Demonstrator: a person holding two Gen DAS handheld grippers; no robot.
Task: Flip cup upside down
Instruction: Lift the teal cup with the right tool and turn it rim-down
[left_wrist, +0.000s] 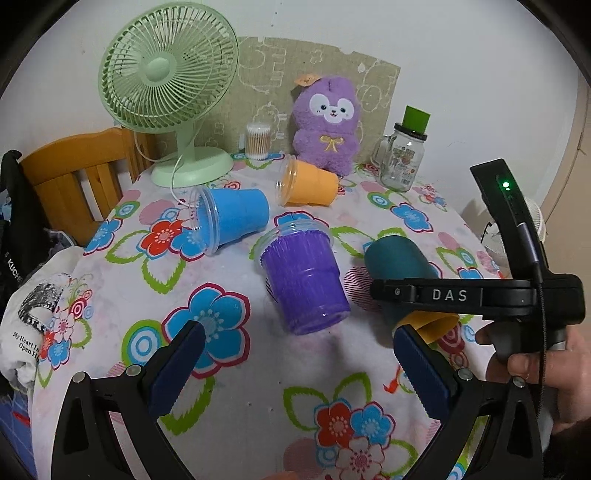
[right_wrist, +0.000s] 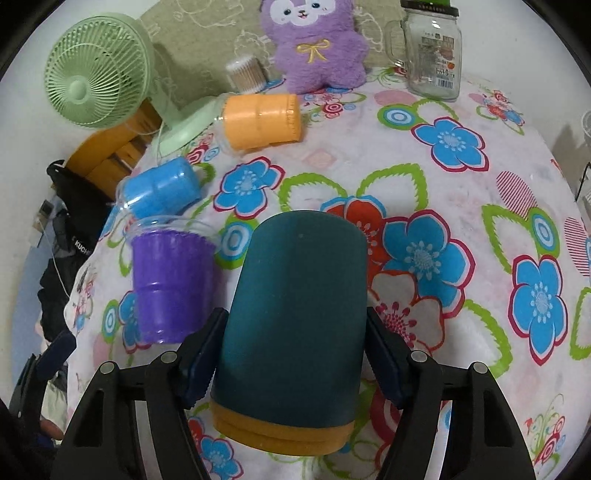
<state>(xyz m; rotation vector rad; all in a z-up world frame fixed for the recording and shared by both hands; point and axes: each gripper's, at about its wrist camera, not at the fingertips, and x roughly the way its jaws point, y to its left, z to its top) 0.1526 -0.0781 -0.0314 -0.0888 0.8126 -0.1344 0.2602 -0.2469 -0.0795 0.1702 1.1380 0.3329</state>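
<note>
A dark teal cup (right_wrist: 295, 317) with an orange band at its near end lies between the fingers of my right gripper (right_wrist: 291, 363), which is shut on it, its far closed end pointing away over the floral tablecloth. In the left wrist view the same teal cup (left_wrist: 399, 262) shows at right, behind the right gripper's black body. My left gripper (left_wrist: 299, 365) is open and empty, low over the cloth, just short of a purple cup (left_wrist: 303, 280) lying tilted. The purple cup (right_wrist: 170, 280) sits left of the teal cup.
A blue cup (left_wrist: 232, 219) and an orange cup (left_wrist: 308, 184) lie on their sides farther back. A green fan (left_wrist: 170, 74), a cotton-swab jar (left_wrist: 257, 140), a purple plush toy (left_wrist: 327, 125) and a glass mug jar (left_wrist: 402, 158) line the back. A wooden chair (left_wrist: 74, 166) stands left.
</note>
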